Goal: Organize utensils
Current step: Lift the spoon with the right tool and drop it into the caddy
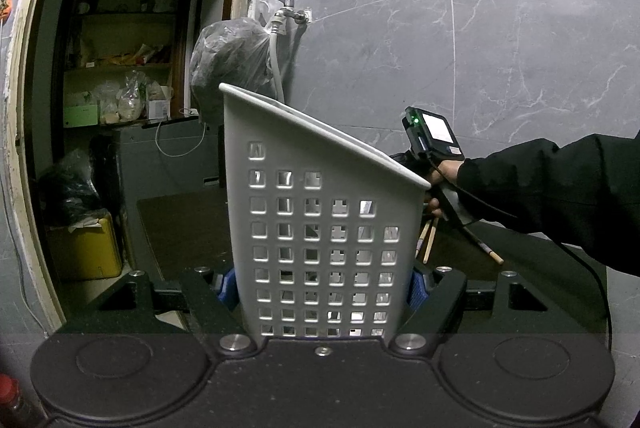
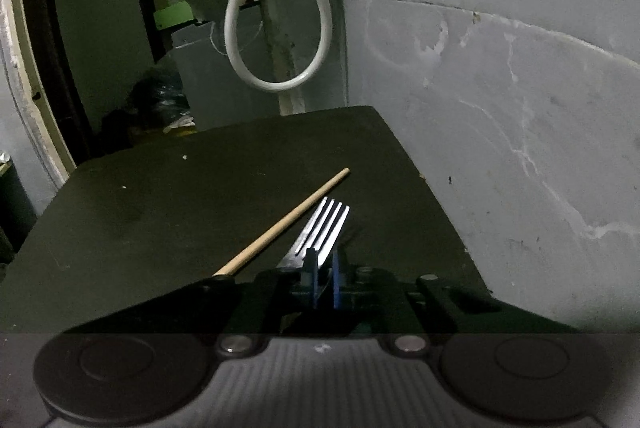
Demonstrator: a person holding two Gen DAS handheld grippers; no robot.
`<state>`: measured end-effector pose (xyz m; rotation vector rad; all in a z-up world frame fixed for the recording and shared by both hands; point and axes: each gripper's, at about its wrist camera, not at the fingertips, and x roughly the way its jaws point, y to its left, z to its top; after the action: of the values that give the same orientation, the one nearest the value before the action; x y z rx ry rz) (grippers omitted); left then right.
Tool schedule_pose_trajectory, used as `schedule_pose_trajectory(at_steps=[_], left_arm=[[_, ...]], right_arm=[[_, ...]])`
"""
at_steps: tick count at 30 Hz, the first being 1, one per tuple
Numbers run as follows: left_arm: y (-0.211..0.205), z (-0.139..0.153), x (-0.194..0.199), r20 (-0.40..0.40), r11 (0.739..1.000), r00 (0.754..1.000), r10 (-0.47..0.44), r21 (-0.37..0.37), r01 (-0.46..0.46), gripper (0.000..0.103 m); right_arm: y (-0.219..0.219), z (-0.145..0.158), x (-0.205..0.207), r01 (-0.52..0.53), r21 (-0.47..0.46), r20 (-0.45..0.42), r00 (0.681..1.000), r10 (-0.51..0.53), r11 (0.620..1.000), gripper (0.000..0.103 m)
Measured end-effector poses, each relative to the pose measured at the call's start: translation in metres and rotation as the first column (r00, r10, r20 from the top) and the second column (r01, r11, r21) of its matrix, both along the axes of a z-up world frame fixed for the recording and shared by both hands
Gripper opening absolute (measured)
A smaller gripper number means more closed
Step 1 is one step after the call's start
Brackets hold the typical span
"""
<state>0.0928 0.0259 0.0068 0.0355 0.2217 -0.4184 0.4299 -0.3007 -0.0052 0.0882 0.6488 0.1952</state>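
Closest to me on the left camera, my left tool (image 1: 322,288) is clamped on the white perforated utensil holder (image 1: 316,211), its blue pads (image 1: 226,286) pressing the holder's two sides near the base, so the holder fills the middle of that view with its slanted rim rising to the left. On the right camera, my right tool (image 2: 325,268) has its blue fingers (image 2: 310,270) drawn almost together around the neck of a metal fork (image 2: 320,226), pinching it; the tines point away from me, and I cannot tell whether they touch the dark tabletop (image 2: 160,211). Just left of the fork a wooden chopstick (image 2: 286,222) lies on the tabletop, angled up to the right, its near end hidden under the tool body. From the left camera, past the holder's right edge, I see a hand (image 1: 442,183) in a black sleeve (image 1: 560,195) gripping the other tool's handle, with a few wooden sticks (image 1: 428,242) showing below it. Farther back stands a grey marbled wall (image 1: 480,27) with a tap (image 1: 290,11) and a white hose (image 2: 280,27), a bagged bundle (image 1: 232,59), and a doorway onto cluttered shelves (image 1: 120,67).
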Motion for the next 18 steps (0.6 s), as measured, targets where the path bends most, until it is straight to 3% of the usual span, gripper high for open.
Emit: schedule_pose_trajectory(at_steps=[11, 18], left_arm=[[0.000, 0.000, 0.000, 0.000, 1.000, 1.000, 0.000, 0.000, 0.000, 0.076], [-0.001, 0.000, 0.000, -0.003, 1.000, 1.000, 0.004, 0.001, -0.004, 0.076]], right_arm=[[0.010, 0.004, -0.027, -0.051, -0.011, 0.029, 0.998, 0.051, 0.999, 0.005], [0.016, 0.028, -0.061, -0.042, -0.038, 0.168, 0.985, 0.048, 0.998, 0.003]])
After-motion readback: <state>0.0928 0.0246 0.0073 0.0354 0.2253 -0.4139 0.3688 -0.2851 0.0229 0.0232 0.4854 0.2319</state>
